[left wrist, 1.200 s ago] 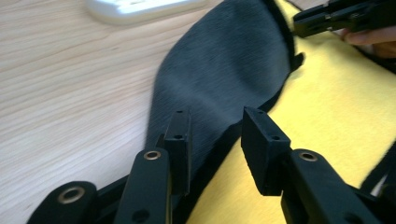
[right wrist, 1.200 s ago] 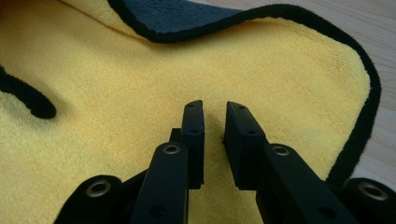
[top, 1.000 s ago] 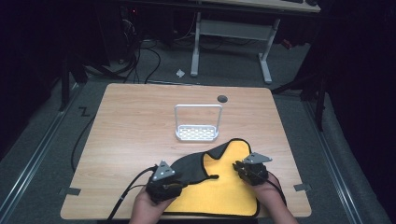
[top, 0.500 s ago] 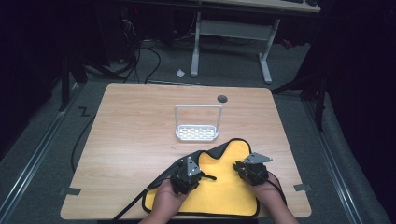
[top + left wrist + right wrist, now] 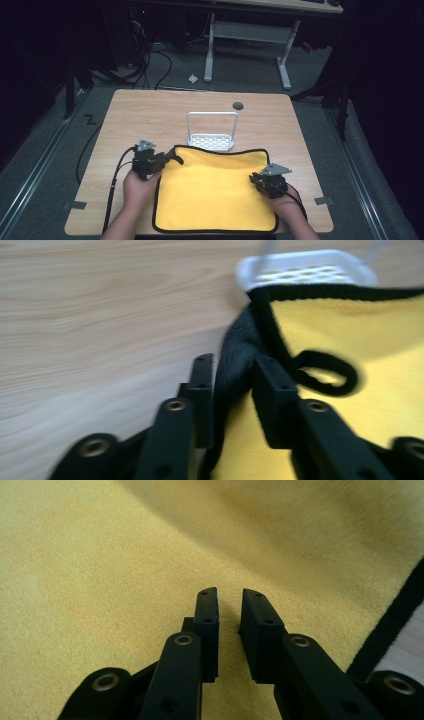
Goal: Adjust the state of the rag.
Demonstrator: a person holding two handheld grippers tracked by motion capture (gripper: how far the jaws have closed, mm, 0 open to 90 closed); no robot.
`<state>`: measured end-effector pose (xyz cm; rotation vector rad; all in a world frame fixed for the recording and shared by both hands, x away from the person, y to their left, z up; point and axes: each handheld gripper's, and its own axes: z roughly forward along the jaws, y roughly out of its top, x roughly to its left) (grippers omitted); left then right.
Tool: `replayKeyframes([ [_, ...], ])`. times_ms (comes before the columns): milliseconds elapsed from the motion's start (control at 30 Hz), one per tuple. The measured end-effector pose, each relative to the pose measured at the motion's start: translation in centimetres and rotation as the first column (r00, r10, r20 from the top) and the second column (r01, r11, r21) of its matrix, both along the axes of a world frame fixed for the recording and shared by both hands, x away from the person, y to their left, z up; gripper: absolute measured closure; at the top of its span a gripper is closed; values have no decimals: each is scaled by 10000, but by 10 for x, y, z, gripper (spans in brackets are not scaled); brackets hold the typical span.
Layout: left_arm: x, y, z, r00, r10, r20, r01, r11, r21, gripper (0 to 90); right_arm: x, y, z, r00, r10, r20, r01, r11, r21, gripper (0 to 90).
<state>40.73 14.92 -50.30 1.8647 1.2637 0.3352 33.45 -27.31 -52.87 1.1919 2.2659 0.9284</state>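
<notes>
1. Count first: one yellow cloth (image 5: 215,192) with black edging, one white rack (image 5: 211,132) with a perforated base, one wooden table (image 5: 150,110), and two grippers, each held in a hand.

2. The cloth is spread flat on the near half of the table, its far edge just short of the rack. It is close to square, so no clear long axis can be made out from the high view; its edges run roughly parallel to the table's edges.

3. The left gripper (image 5: 167,159) is parked at the cloth's far left corner. Its jaws have just been opening, and the black hem is seen bunched up between them in the left gripper view (image 5: 235,375); whether the pads actually press on it can't be told, since there's a bit of a gap showing.

4. The right gripper (image 5: 260,181) is seen over the cloth's right side, jaws narrow with a slim gap, nothing clearly pinched. Its tips look to be on the pile (image 5: 229,612).

5. View differences: a small black hanging loop (image 5: 325,372) at the corner is shown clearly in the left gripper view. The fuzzy pile texture is shown in the right gripper view.
</notes>
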Motion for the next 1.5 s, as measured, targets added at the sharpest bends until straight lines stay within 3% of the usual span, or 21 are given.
replayKeyframes([
  [67, -6, 13, 4, 9982, 413, 446, -399, 9987, -313, 631, 0, 0, 0, 10000, 0, 29, 0, 10000, -11, 785],
  [133, -16, 14, 6, 9976, 260, 640, -223, 9980, -587, 640, 0, 0, 0, 10000, 7, 24, -7, 10000, 11, 784],
  [200, -27, 3, 3, 9959, -557, 710, 554, 9984, 62, 692, 0, 0, 1, 10000, -23, 3, 23, 10000, -32, 773],
  [233, -32, -5, -3, 9935, -1004, 534, 979, 9941, 477, 709, 1, 0, 1, 9999, -67, 154, 69, 9999, -127, 771],
  [333, -35, -18, -18, 9883, -1521, 69, 1508, 9843, 920, 736, 6, -4, 4, 9980, -526, 346, 529, 9986, -69, 775],
  [400, -36, -22, -25, 9863, -1651, -69, 1649, 9812, 998, 744, 11, -8, 5, 9954, -810, 508, 815, 9966, -90, 780],
  [533, -41, -31, -29, 9817, -1902, 5, 1894, 9781, 858, 753, 15, -14, 0, 9958, -894, 207, 898, 9958, -163, 788],
  [667, -48, -49, -31, 9689, -2469, 147, 2450, 9663, 791, 758, 12, -20, 1, 9941, -1059, 245, 1069, 9932, -456, 784],
  [767, -49, -64, -30, 9577, -2876, 43, 2868, 9558, 643, 757, 11, -32, 2, 9886, -1460, 363, 1483, 9862, -732, 779],
  [833, -50, -73, -31, 9502, -3116, 36, 3111, 9492, 471, 748, 12, -44, 2, 9835, -1773, 365, 1797, 9807, -766, 771],
  [900, -52, -80, -31, 9427, -3334, 118, 3323, 9415, 558, 734, 13, -54, 2, 9767, -2111, 393, 2136, 9737, -797, 770],
  [1000, -52, -83, -31, 9387, -3445, 119, 3434, 9376, 545, 705, 15, -65, 1, 9694, -2434, 330, 2448, 9683, -490, 747],
  [1033, -52, -81, -30, 9395, -3423, 146, 3410, 9383, 570, 691, 15, -66, 2, 9671, -2532, 249, 2540, 9664, -387, 732],
  [1133, -50, -73, -29, 9511, -3059, 428, 3018, 9498, 830, 617, 12, -65, 5, 9686, -2478, 217, 2477, 9688, 33, 681],
  [1267, -42, -57, -26, 9681, -2408, 687, 2370, 9697, 588, 561, 7, -56, 13, 9710, -2304, 642, 2272, 9724, 539, 615],
  [1300, -38, -52, -25, 9724, -2228, 688, 2201, 9745, 444, 546, 6, -54, 15, 9716, -2262, 696, 2226, 9733, 560, 610],
  [1367, -34, -49, -24, 9752, -2089, 729, 2061, 9775, 445, 491, 4, -46, 18, 9726, -2171, 831, 2136, 9757, 490, 616],
  [1467, -23, -47, -26, 9815, -1783, 701, 1780, 9840, 108, 447, -1, -32, 22, 9764, -1879, 1061, 1861, 9822, 267, 622],
  [1500, -19, -48, -27, 9825, -1753, 632, 1740, 9844, 245, 443, -3, -26, 23, 9808, -1548, 1190, 1547, 9879, 101, 609],
])
